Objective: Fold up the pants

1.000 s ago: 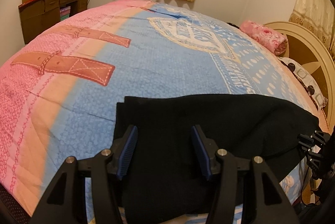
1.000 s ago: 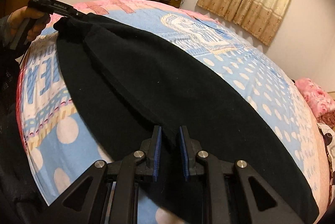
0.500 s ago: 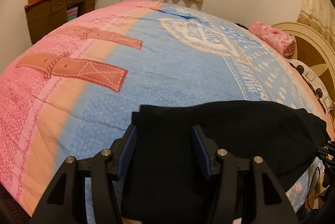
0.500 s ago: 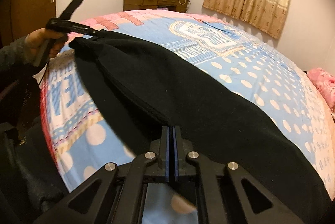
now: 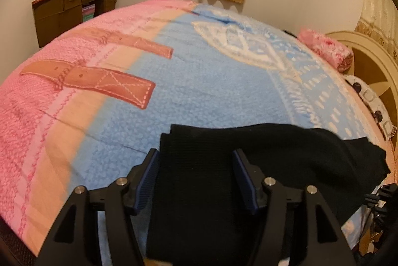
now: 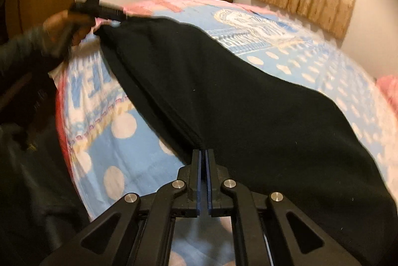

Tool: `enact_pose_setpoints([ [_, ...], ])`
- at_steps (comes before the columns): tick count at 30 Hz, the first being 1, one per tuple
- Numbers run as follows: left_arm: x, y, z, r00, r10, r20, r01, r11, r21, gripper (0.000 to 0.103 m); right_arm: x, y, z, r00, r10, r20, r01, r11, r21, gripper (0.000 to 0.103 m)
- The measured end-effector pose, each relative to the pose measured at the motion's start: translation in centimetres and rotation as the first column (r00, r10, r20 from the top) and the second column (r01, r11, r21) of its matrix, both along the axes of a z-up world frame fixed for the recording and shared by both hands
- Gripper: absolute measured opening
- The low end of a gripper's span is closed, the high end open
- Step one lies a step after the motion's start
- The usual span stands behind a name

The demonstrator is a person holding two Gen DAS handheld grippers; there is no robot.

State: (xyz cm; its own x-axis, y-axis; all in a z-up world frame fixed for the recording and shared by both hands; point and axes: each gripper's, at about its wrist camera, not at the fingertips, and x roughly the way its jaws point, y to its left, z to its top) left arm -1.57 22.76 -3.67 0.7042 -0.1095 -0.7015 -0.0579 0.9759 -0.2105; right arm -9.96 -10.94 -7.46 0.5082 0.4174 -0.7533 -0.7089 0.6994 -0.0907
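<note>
The right gripper (image 6: 204,159) is clamped on the black pants (image 6: 236,97) edge to anchor it for folding (the left gripper (image 5: 196,179), jaws opening, straddles the other end unpinched).

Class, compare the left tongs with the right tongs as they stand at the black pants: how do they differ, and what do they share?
The left tongs are opening, pads clear of the black pants; the right tongs are shut, pinching an edge. The left straddle one end; the right sit at the side edge. Both have blue pads and point down at the bed.
</note>
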Motion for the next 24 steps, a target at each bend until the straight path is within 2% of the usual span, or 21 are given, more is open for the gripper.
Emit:
enact_pose_setpoints([
  [3, -1.7, -1.3, 1.3, 0.999, -0.02, 0.033, 0.018, 0.998, 0.062, 0.063, 0.0, -0.2, 0.9, 0.999, -0.037, 0.032, 0.037, 0.999, 0.021, 0.003],
  [6, -3.5, -4.1, 2.4, 0.993, -0.107, 0.05, 0.1, 0.988, 0.12, 0.063, -0.3, -1.1, 1.5, 0.996, -0.057, 0.064, 0.054, 0.998, 0.044, 0.004],
  [9, -5.1, -7.6, 2.9, 0.976, -0.209, 0.052, 0.193, 0.956, 0.22, 0.063, -1.0, -0.8, 2.2, 0.989, -0.06, 0.136, 0.058, 0.998, 0.018, 0.004],
  [13, -6.0, -11.5, 2.7, 0.946, -0.322, 0.029, 0.307, 0.923, 0.232, 0.063, -1.3, -0.1, 2.7, 0.987, -0.049, 0.155, 0.045, 0.999, 0.028, 0.006],
  [15, -5.9, -12.8, 2.2, 0.933, -0.36, 0.013, 0.347, 0.909, 0.231, 0.063, -1.2, 0.5, 2.5, 0.988, -0.044, 0.148, 0.043, 0.999, 0.013, 0.014],
  [17, -5.6, -13.5, 1.5, 0.927, -0.376, -0.013, 0.367, 0.898, 0.243, 0.063, -1.1, 0.6, 2.1, 0.991, -0.044, 0.125, 0.048, 0.998, -0.033, 0.048],
  [20, -4.8, -13.6, 0.4, 0.927, -0.372, -0.052, 0.373, 0.896, 0.243, 0.063, -1.3, -0.4, 1.9, 0.989, -0.067, 0.13, 0.075, 0.995, -0.061, 0.051],
  [24, -4.9, -13.4, 0.0, 0.925, -0.375, -0.055, 0.377, 0.899, 0.224, 0.06, -1.1, -1.0, 3.1, 0.991, -0.079, 0.11, 0.078, 0.997, 0.014, 0.051],
])
